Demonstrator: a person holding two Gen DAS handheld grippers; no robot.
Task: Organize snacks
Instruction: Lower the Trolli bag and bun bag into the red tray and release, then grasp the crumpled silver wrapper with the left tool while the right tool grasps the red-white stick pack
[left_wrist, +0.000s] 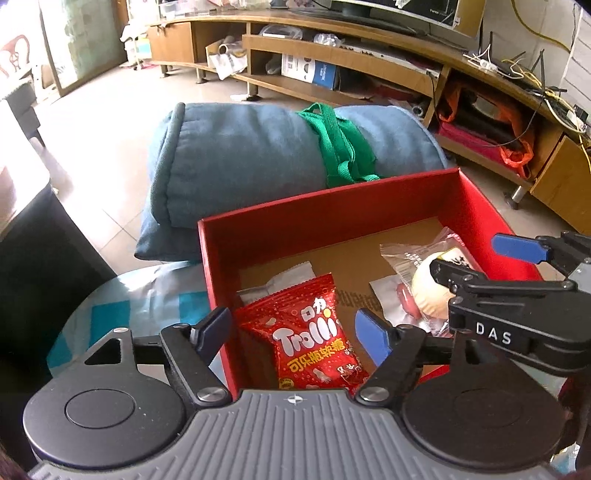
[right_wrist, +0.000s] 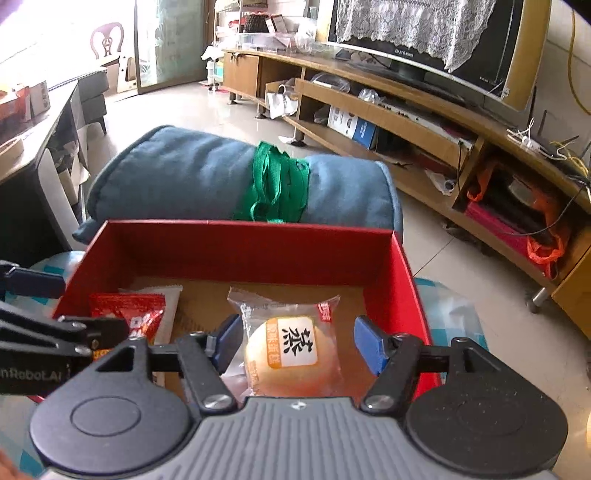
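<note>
A red open box (left_wrist: 332, 221) (right_wrist: 258, 243) with a brown cardboard floor sits on a blue patterned table. Inside lie a red Trolli gummy bag (left_wrist: 314, 343) (right_wrist: 129, 314) on a white packet (left_wrist: 284, 277), and a wrapped round bun (left_wrist: 428, 291) (right_wrist: 291, 350) in clear plastic. My left gripper (left_wrist: 295, 332) is open above the Trolli bag, its fingers either side of the box's left wall and the bag. My right gripper (right_wrist: 299, 343) is open around the bun; it also shows in the left wrist view (left_wrist: 480, 258).
A rolled blue cushion (left_wrist: 258, 155) (right_wrist: 221, 181) tied with a green strap (left_wrist: 340, 144) lies just behind the box. A long wooden TV cabinet (right_wrist: 406, 110) runs along the back right. A dark table (right_wrist: 33, 147) stands at left.
</note>
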